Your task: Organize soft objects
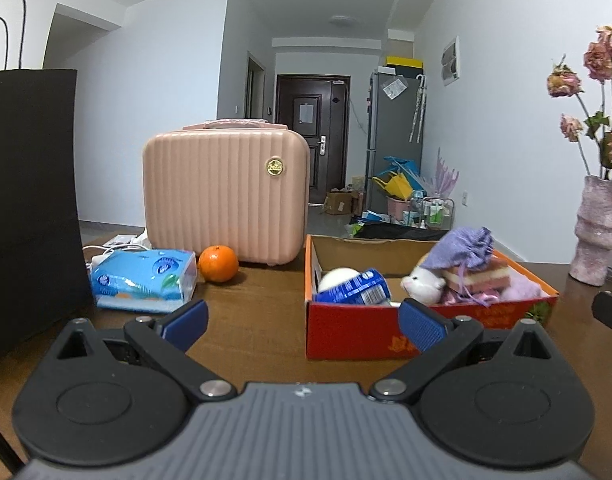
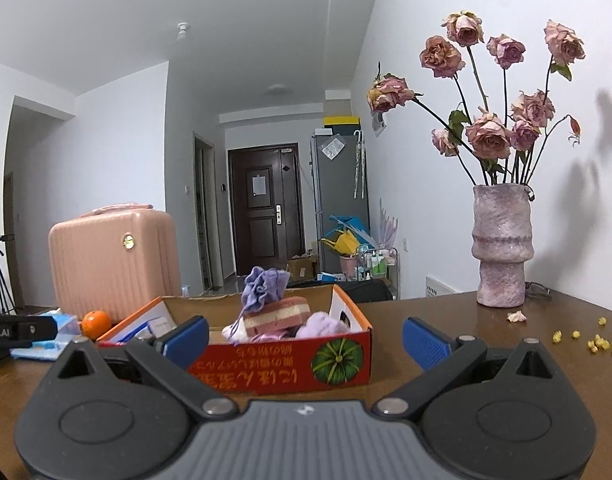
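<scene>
A red cardboard box (image 1: pixel 358 334) stands on the wooden table. It holds a purple drawstring pouch (image 1: pixel 462 250) on a pink sponge (image 1: pixel 480 274), a white plush toy (image 1: pixel 424 282), a lilac fluffy item (image 1: pixel 520 286), a blue can (image 1: pixel 356 288) and a white ball (image 1: pixel 338 276). My left gripper (image 1: pixel 304 322) is open and empty in front of the box's left part. The right wrist view shows the box (image 2: pixel 282 368), the pouch (image 2: pixel 262 288), the sponge (image 2: pixel 280 314) and the lilac item (image 2: pixel 322 326). My right gripper (image 2: pixel 304 338) is open and empty before the box.
A pink hard case (image 1: pixel 226 194) stands behind an orange (image 1: pixel 218 263) and a blue tissue pack (image 1: pixel 144 280). A black paper bag (image 1: pixel 30 200) fills the left. A pink vase of dried roses (image 2: pixel 502 244) stands at the right, with petals and crumbs (image 2: pixel 586 340) nearby.
</scene>
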